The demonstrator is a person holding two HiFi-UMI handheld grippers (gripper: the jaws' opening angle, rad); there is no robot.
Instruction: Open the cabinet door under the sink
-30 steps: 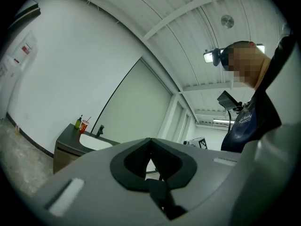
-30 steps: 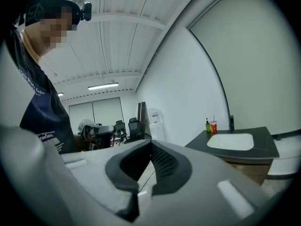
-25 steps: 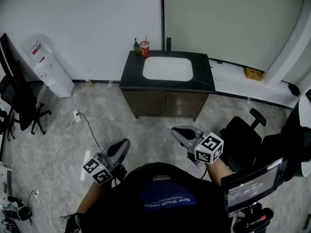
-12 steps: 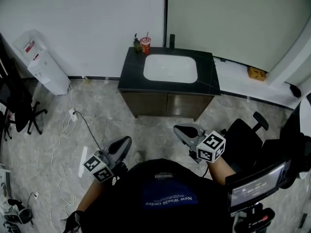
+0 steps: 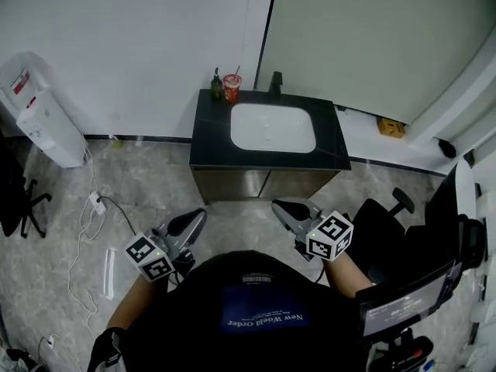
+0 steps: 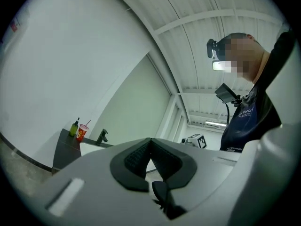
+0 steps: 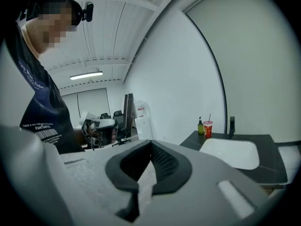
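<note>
- The cabinet is sitting under the white sink at the far wall. Both doors are looking flush and shut, so the opening isn't started.
- Everything is left to do: reach a door edge, grip, pull. No handle is showing from here.
- The left gripper is hanging low by the person's body, jaws clenched on nothing, pointing toward the cabinet.
- The right gripper is mirroring it, jaws pressed together, empty, tilting slightly down.
- Both are sitting well apart from the doors, with bare floor between.
- A bottle, red cup and tap are standing along the counter's back edge.
</note>
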